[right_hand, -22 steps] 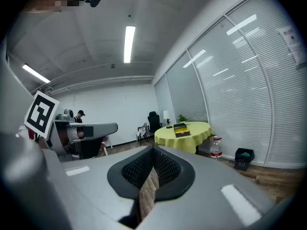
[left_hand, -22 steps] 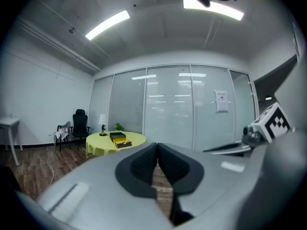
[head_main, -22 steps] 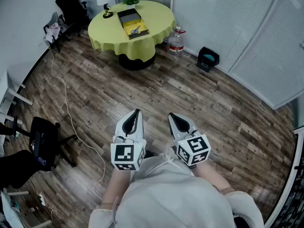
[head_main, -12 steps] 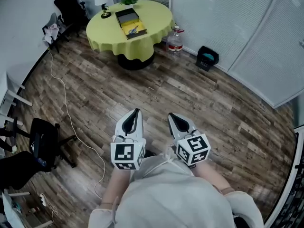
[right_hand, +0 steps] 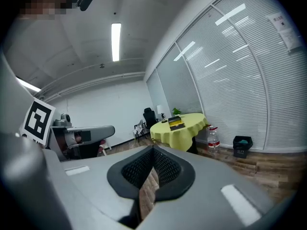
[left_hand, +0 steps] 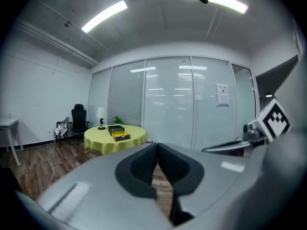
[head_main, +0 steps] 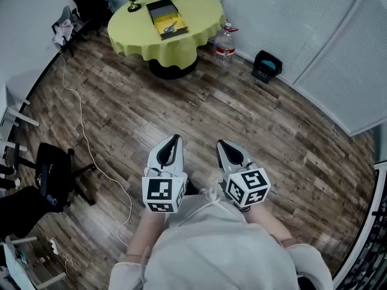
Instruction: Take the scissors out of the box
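Stands on the wooden floor, well apart from the round desk with its yellow-green cloth at the top of the head view. Holds the left gripper and the right gripper low and close in front of the body, side by side, both aimed forward toward that desk and tipped slightly down. Left gripper clenched: pad tips meeting, nothing between them, only floor showing through the slit behind. Right gripper likewise clenched and empty, tips together.

On the desk, an open box: a dark half farther away, a yellow-lined half nearer. In the yellow half, the scissors, lying flat with a hint of blue on them. Long axis seemingly slanted across the tray, though too small to be sure, and too small to tell which end carries the blades.

Beside the box, a small lamp. Near the foot of the desk, a water bottle and farther right a black bin. At the left, a black office chair and a white cable trailing over the floor.
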